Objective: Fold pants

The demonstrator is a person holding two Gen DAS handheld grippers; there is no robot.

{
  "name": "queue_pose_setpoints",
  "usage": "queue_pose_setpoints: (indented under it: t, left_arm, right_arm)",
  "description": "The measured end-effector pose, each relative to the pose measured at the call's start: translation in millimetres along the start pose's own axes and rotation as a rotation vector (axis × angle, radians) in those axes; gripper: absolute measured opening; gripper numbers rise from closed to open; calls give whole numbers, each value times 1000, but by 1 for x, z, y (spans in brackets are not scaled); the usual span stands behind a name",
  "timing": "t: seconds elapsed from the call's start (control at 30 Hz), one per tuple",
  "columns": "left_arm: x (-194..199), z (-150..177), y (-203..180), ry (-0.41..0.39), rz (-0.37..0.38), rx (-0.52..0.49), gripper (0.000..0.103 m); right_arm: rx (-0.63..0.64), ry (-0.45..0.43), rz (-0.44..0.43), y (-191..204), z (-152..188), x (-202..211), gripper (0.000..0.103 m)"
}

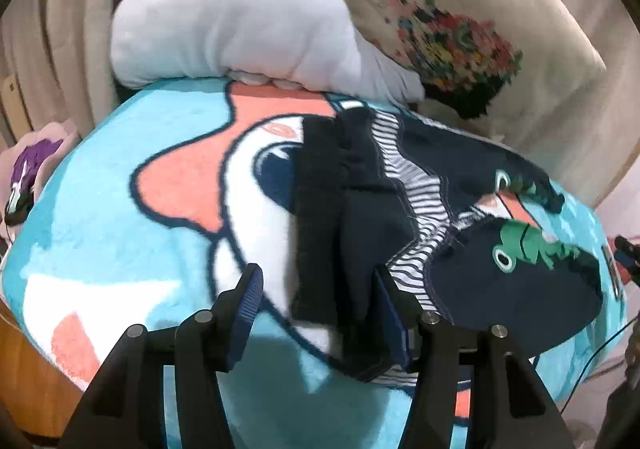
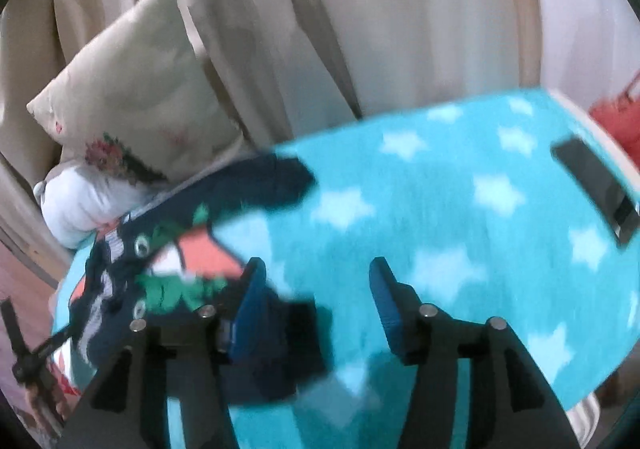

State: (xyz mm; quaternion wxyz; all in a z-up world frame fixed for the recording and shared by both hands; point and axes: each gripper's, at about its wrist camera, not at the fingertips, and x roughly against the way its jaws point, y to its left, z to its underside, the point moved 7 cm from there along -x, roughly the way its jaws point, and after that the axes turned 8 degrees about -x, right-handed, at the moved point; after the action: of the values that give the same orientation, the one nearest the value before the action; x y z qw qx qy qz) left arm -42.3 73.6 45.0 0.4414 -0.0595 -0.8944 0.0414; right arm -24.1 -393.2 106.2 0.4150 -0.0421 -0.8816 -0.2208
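Small navy pants (image 1: 500,277) with green frog patches and striped lining lie spread on a turquoise blanket (image 1: 100,217). The waistband end lies between the fingers of my left gripper (image 1: 316,289), which is open over it. In the right wrist view the pants (image 2: 132,277) lie at the left, one leg cuff (image 2: 280,177) reaching up and the other cuff under my left fingertip. My right gripper (image 2: 316,281) is open above the cuff and the blanket (image 2: 460,217).
A pale grey plush pillow (image 1: 232,21) and a floral cushion (image 1: 460,29) lie at the bed's far edge against beige curtains. A dark phone-like object (image 2: 596,189) lies on the blanket's right side. A wooden bed edge (image 1: 28,381) shows lower left.
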Motion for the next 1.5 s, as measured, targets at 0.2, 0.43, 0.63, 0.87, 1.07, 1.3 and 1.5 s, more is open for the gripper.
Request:
queue_pose_setpoints:
  t: [0.2,0.43,0.63,0.87,1.07,1.3,1.5]
  left_arm:
    - [26,-9,8,-81,-44,9,60]
    - [34,-5,25,-80,-45,45,63]
    - [23,2,23,-64,-12,75,63]
    - [21,10,16,-55,8,53,63]
    - [25,12,4,-56,10,32,64]
    - [21,18,-26,-31,15,-52,66]
    - [20,20,-28,-35,-88,-114,68]
  right_arm:
    - [-25,160,-11,20,-50,-95,55]
    - [9,239,96,30,-58,-162,13]
    - [-22,171,39,28,-59,-110,12]
    - [-30,165,207,-18,-43,-102,30]
    - [20,-4,75,23,-28,-36,30]
    - [-5,238,-207,86,53,-61,30]
    - [-114,165,-112,42,61,-69,19]
